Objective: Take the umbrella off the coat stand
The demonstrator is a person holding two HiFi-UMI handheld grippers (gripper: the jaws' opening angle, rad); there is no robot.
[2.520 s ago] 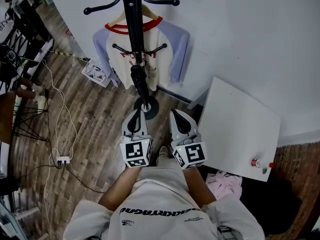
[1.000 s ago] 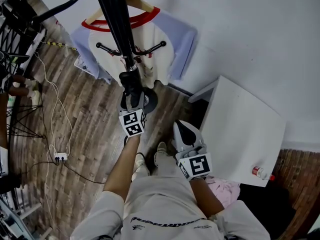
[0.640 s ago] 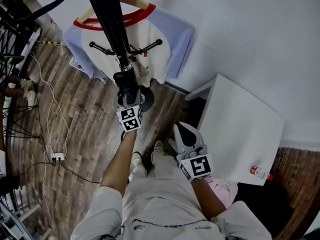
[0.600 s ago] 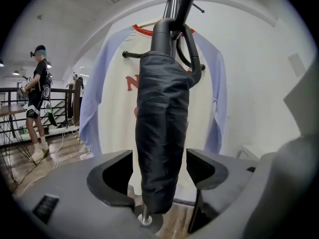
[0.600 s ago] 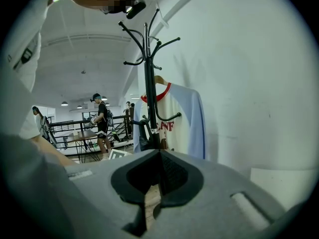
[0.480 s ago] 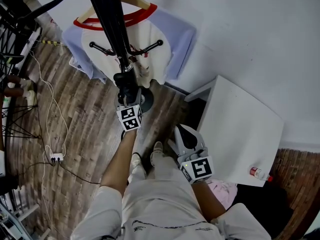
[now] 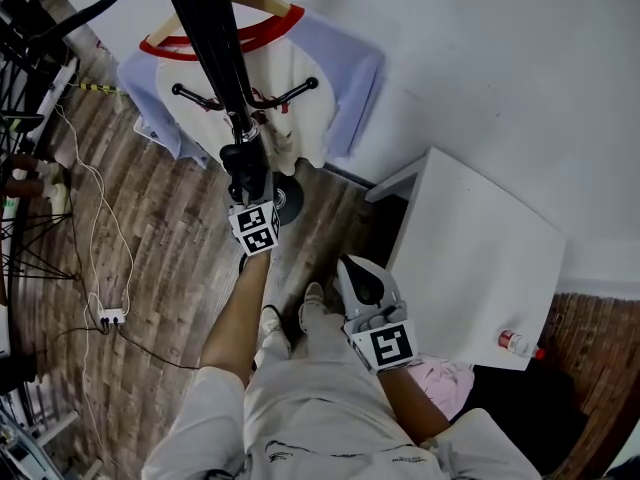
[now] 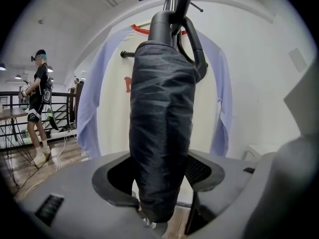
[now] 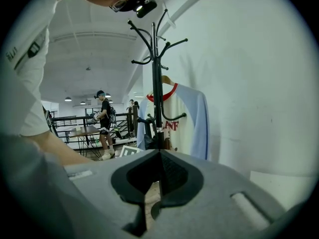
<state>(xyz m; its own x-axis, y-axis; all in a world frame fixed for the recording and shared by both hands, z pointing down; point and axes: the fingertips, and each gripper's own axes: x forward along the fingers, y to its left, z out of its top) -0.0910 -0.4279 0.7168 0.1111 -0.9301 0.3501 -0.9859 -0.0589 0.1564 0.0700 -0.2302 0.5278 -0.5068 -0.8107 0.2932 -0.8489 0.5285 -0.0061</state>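
A folded black umbrella (image 8: 162, 133) hangs upright by its curved handle (image 8: 198, 54) from a peg of the black coat stand (image 7: 215, 38). In the head view the umbrella (image 7: 248, 166) sits low on the pole, above the round base (image 7: 291, 201). My left gripper (image 7: 250, 196) reaches out to it, and its jaws (image 8: 159, 185) are closing with the umbrella's lower part between them; a firm press does not show. My right gripper (image 7: 356, 270) hangs back near my body, shut and empty (image 9: 158, 154).
A cream shirt with blue sleeves (image 7: 300, 88) hangs on the stand against the white wall. A white table (image 7: 480, 258) with a small bottle (image 7: 515, 341) stands to the right. A cable and power strip (image 7: 110, 317) lie on the wood floor at left. A person (image 8: 37, 108) stands far off.
My left gripper has reached forward from beside my body to the umbrella and sunk a little along it. The right gripper has drawn slightly back toward me.
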